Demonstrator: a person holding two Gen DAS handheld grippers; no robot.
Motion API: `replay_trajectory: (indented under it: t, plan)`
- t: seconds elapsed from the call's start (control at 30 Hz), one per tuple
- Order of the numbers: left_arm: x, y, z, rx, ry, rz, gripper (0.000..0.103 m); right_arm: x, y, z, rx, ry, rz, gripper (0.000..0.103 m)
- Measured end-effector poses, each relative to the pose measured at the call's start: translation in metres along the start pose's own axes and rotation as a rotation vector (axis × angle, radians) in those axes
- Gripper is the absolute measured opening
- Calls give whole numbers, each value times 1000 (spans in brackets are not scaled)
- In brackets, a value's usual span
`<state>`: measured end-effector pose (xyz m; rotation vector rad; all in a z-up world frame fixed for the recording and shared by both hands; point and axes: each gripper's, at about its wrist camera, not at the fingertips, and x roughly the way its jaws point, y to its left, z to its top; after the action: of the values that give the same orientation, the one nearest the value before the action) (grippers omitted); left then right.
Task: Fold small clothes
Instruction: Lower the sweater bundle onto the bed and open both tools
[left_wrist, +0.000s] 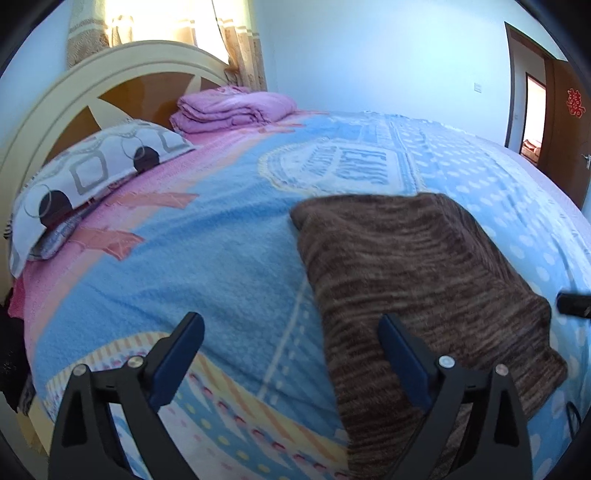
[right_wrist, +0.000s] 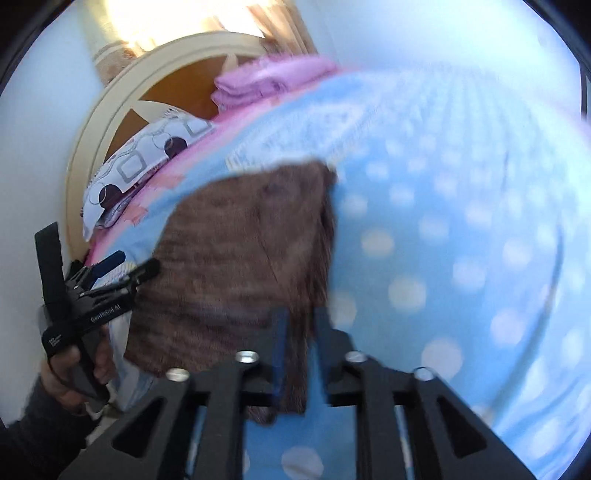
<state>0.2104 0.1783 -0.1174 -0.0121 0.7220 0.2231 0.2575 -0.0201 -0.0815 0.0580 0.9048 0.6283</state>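
Observation:
A brown striped knit garment (left_wrist: 417, 273) lies folded on the blue blanket of the bed (left_wrist: 221, 258). My left gripper (left_wrist: 291, 332) is open and empty, hovering over the garment's near left edge, one finger above the blanket and one above the knit. In the right wrist view the garment (right_wrist: 236, 266) is blurred; my right gripper (right_wrist: 297, 328) is shut on its near right edge, with the cloth pinched between the pads. The left gripper (right_wrist: 136, 267) shows at the garment's left side, held by a hand.
A patterned pillow (left_wrist: 92, 177) and a folded pink quilt (left_wrist: 232, 107) lie at the headboard (left_wrist: 55, 110). A wooden door (left_wrist: 565, 122) stands at the right wall. The right gripper's tip (left_wrist: 574, 303) pokes in at the right edge.

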Motion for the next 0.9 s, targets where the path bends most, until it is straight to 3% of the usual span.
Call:
replay_trajectory:
  t: [0.07,0.17,0.27,0.3,0.5,0.63,0.77,0.9]
  plan:
    - [6,2,2,-11,9,6,98,4,16,12,-57,-21,32,35]
    - [16,2,4,-25,20,34,103,31,40,21,-160,38,67,35]
    - [26,-1,4,-10,53,31,103,62,37,12,-216,102,-109,34]
    - [30,-3,3,0,66,24,103,66,32,9,-205,115,-112,34]
    - [41,-10,4,8,69,11,103,64,28,-2,-242,60,-141,32]
    - [43,-1,3,-40,92,-45,103,70,10,1,-153,33,-77,33]
    - [21,-2,-2,-38,63,-28,103,57,13,-6,-148,-13,-75,36]
    - [-23,-6,-6,-7,-2,-33,103,17,29,-13,-114,-74,-85,47]
